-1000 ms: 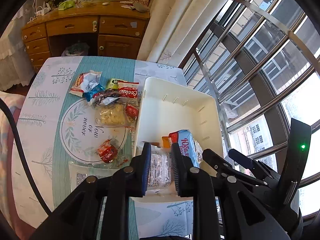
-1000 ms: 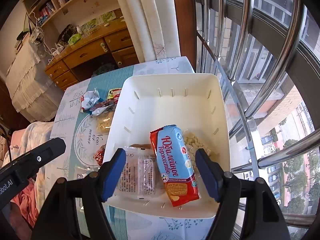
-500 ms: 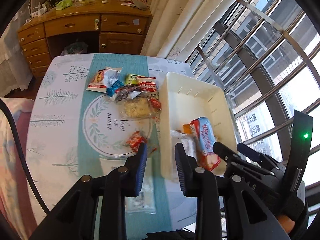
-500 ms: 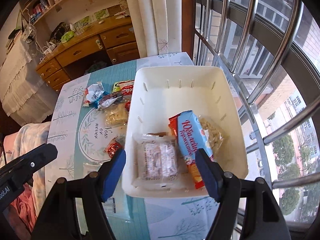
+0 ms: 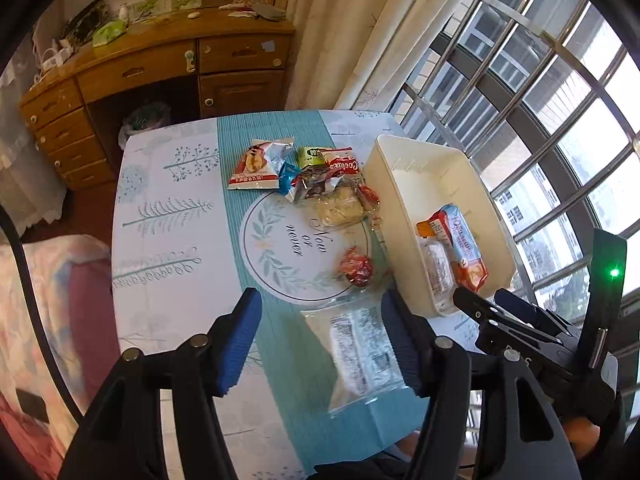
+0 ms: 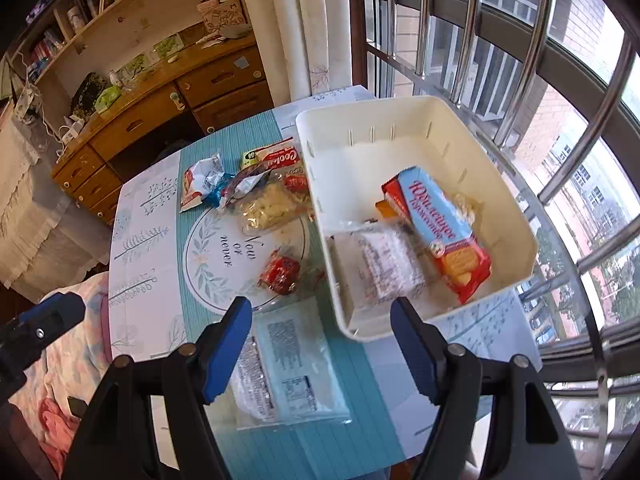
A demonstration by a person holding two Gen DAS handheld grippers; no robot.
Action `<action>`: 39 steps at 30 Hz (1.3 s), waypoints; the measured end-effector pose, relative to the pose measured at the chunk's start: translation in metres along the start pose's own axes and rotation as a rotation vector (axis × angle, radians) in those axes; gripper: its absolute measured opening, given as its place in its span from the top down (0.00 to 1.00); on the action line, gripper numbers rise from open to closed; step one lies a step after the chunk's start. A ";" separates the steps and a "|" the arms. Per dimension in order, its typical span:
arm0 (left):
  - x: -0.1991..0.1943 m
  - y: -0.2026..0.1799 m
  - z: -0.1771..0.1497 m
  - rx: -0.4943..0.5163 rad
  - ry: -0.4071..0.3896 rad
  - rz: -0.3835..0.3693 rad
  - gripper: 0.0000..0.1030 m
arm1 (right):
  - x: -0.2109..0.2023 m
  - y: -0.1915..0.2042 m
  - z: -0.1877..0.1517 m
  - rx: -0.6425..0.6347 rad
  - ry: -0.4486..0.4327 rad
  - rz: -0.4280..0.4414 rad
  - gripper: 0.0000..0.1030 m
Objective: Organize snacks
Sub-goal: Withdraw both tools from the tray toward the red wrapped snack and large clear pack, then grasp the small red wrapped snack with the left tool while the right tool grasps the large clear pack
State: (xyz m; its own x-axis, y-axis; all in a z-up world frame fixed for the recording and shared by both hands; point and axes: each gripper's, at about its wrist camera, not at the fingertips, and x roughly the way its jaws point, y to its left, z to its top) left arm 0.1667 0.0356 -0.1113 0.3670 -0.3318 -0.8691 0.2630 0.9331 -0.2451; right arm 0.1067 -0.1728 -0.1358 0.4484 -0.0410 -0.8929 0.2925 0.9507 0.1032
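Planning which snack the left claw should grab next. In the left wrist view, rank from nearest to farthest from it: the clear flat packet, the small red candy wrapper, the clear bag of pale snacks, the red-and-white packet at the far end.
1. clear flat packet: between the open left claw's fingers.
2. small red candy wrapper: just beyond, right of centre.
3. clear bag of pale snacks: mid-table.
4. red-and-white packet: farthest, left of pile.

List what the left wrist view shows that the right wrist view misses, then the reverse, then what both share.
Only the left wrist view: the right gripper's body with a lit green light, beside the white bin.

Only the right wrist view: a bookshelf above the desk, and a puffed snack bag behind the blue biscuit pack.

Both: the bin, the biscuit pack, the red candy, the loose snack pile, the clear flat packet, and open blue fingers.
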 end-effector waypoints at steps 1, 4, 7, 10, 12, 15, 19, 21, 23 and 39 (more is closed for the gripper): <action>-0.001 0.005 0.000 0.012 0.004 -0.003 0.39 | 0.001 0.003 -0.005 0.001 0.002 -0.003 0.30; 0.000 0.018 0.002 0.032 0.026 -0.024 0.34 | 0.005 0.013 -0.018 -0.012 0.011 -0.008 0.30; 0.002 0.025 0.004 0.045 0.042 -0.038 0.30 | 0.010 0.019 -0.033 -0.052 0.008 -0.015 0.30; 0.008 0.032 0.008 0.054 0.076 -0.038 0.28 | 0.014 0.021 -0.045 -0.076 0.010 -0.004 0.30; 0.012 0.034 0.010 0.051 0.097 -0.050 0.25 | 0.016 0.021 -0.053 -0.092 0.007 0.012 0.30; 0.023 0.034 0.017 0.068 0.132 -0.066 0.25 | 0.018 0.022 -0.064 -0.123 0.001 0.036 0.27; 0.041 0.030 0.027 0.105 0.165 -0.034 0.24 | 0.027 0.025 -0.077 -0.138 0.009 0.049 0.17; 0.052 0.027 0.033 0.113 0.189 -0.034 0.21 | 0.033 0.027 -0.084 -0.135 0.025 0.056 0.14; 0.064 0.023 0.039 0.135 0.209 -0.029 0.18 | 0.041 0.032 -0.090 -0.143 0.049 0.071 0.10; 0.210 -0.039 0.051 0.335 0.363 -0.087 0.16 | 0.112 0.048 -0.114 -0.254 0.093 0.011 0.04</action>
State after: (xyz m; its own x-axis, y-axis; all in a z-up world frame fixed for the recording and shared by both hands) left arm 0.2790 -0.0776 -0.2628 0.0125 -0.2811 -0.9596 0.5726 0.7888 -0.2236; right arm 0.0743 -0.0966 -0.2810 0.3678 -0.0135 -0.9298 0.0620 0.9980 0.0100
